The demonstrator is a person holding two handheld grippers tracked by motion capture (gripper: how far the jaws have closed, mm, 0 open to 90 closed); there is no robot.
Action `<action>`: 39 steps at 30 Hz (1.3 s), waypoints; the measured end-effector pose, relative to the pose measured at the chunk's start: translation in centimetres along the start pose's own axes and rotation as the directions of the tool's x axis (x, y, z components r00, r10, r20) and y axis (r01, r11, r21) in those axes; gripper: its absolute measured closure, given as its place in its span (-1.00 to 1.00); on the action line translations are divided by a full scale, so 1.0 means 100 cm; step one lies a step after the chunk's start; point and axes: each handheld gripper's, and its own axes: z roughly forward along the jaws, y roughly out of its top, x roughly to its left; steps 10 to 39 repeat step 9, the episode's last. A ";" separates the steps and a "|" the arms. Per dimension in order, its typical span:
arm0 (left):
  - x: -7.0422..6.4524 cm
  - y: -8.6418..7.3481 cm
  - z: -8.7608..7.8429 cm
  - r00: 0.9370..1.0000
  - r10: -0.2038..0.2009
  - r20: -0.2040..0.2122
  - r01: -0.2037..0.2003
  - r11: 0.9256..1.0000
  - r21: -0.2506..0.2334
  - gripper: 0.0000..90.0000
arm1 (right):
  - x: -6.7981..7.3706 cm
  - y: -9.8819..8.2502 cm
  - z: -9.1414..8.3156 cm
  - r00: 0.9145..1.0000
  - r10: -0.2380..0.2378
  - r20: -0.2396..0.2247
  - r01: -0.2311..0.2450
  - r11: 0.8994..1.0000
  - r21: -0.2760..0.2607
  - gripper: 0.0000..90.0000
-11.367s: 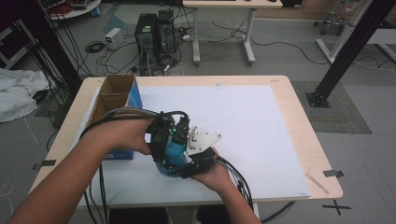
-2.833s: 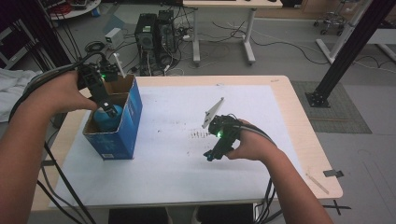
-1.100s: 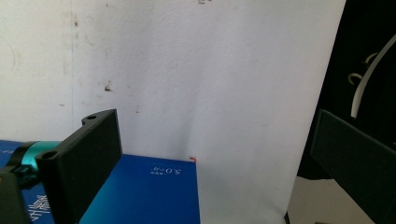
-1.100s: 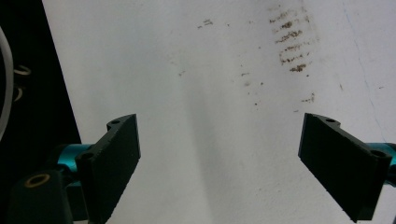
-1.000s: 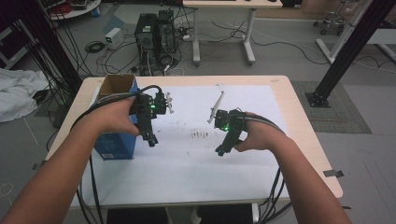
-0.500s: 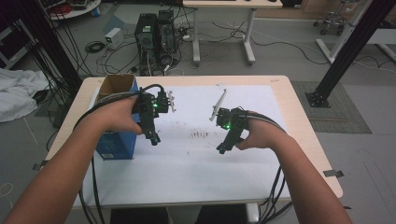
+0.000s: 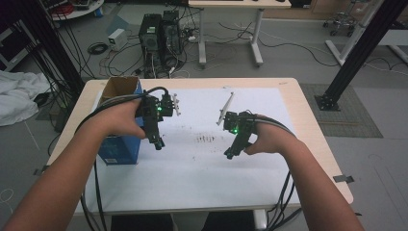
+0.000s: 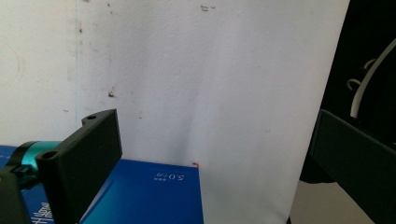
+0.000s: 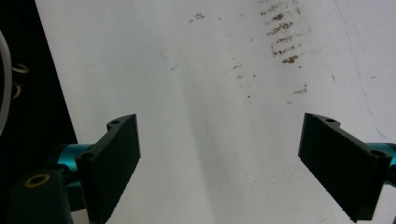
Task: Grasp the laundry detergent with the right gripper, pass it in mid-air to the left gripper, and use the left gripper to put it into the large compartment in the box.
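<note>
In the high view my left gripper (image 7: 158, 142) hangs over the white sheet (image 7: 192, 168), just right of a blue box (image 7: 118, 147), pointing down toward the table's near side. The left gripper view has its jaws (image 8: 215, 158) wide apart with nothing between them, above the box's blue corner (image 8: 149, 196) and the sheet (image 8: 210, 70). My right gripper (image 7: 229, 153) hovers over the sheet right of centre. Its jaws (image 9: 219, 163) stand open over bare paper, holding nothing.
The blue box has an open cardboard top (image 7: 120, 86) and stands at the table's left edge. A patch of dark specks (image 7: 207, 138) marks the sheet between the grippers, and the same specks (image 9: 282, 32) lie ahead of the right jaws. Cables trail off the front edge.
Nothing has moved over the last second. Before that, my left gripper came from above the box's open top to its right side, and my right gripper drifted slightly nearer.
</note>
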 end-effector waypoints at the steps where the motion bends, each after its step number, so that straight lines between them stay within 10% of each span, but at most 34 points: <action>1: 0.000 0.000 0.000 1.000 0.000 0.000 0.000 1.000 0.001 -0.96 | 0.000 0.000 0.000 1.000 -0.004 0.001 0.004 1.000 -0.003 -0.73; 39: 0.000 0.002 0.001 1.000 0.007 0.006 -0.007 1.000 0.005 -0.96 | -0.001 -0.002 -0.002 1.000 -0.003 0.009 0.003 1.000 -0.002 -0.73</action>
